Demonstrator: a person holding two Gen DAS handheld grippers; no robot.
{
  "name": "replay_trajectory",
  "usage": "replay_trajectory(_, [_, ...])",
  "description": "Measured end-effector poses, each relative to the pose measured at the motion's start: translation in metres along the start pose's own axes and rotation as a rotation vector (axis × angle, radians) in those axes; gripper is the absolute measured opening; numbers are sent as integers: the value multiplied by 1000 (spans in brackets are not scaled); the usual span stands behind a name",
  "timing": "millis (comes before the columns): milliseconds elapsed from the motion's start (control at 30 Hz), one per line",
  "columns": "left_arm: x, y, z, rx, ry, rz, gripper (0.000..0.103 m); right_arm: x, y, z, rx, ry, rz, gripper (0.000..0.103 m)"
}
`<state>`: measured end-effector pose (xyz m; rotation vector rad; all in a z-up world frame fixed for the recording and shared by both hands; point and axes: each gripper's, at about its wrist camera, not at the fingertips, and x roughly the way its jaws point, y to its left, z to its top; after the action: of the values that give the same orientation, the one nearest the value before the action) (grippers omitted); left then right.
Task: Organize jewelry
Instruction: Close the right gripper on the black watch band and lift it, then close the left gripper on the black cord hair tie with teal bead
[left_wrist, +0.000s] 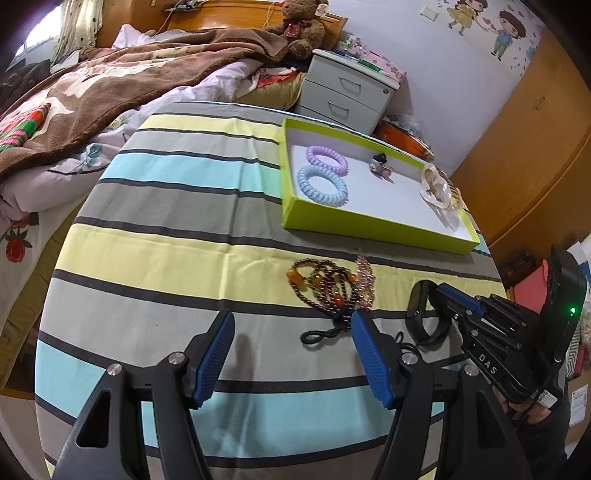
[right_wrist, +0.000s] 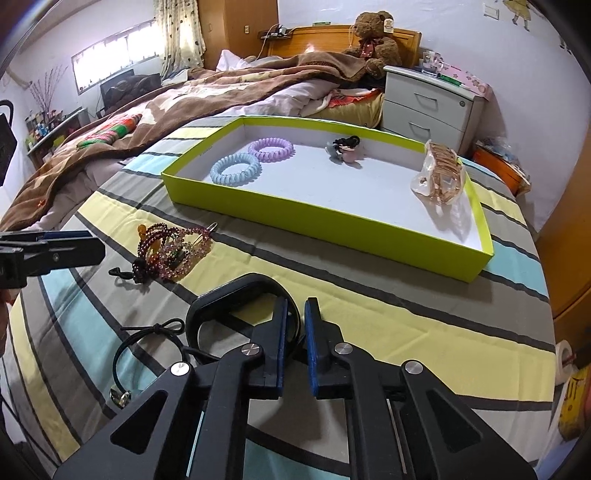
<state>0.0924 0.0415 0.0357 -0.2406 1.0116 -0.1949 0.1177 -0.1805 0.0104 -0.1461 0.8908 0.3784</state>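
The black band, a stiff, smooth loop with one flattened, thicker side, lies on the striped cloth of the table in front of the green tray. The right claw is clamped on the band's near rim, its blue pads pinching only a thin edge. That narrow bite is the main risk: the glossy band may swivel or slip out on the way up and drop back onto the cloth, or fall short of the tray. Just beside it lies a thin black hair tie with a small knot; whether it touches the band cannot be told, but it could catch and be dragged along. A little farther off sits a tangled heap of dark beaded bracelets, close enough to be nudged by a careless sweep. In the tray, the blue coil tie and purple coil tie lie side by side, with a small clip and a clear claw clip at the far end. The left claw hangs wide apart over the cloth near the beads, holding nothing.
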Motion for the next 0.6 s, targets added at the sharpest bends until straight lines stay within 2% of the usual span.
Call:
replay_trajectory(200, [-2, -19, -6, 48, 12, -23, 67, -12, -16, -5, 55, -31, -19, 6])
replay_trajectory(367, [1, -48, -19, 135, 49, -71, 67, -23, -27, -12, 90, -50, -34, 6])
replay_trajectory(467, [6, -62, -26, 179, 79, -73, 67, -29, -34, -15, 109, -60, -40, 6])
replay_trajectory(600, [16, -74, -34, 209, 112, -66, 59, -34, -37, -17, 123, -72, -43, 6])
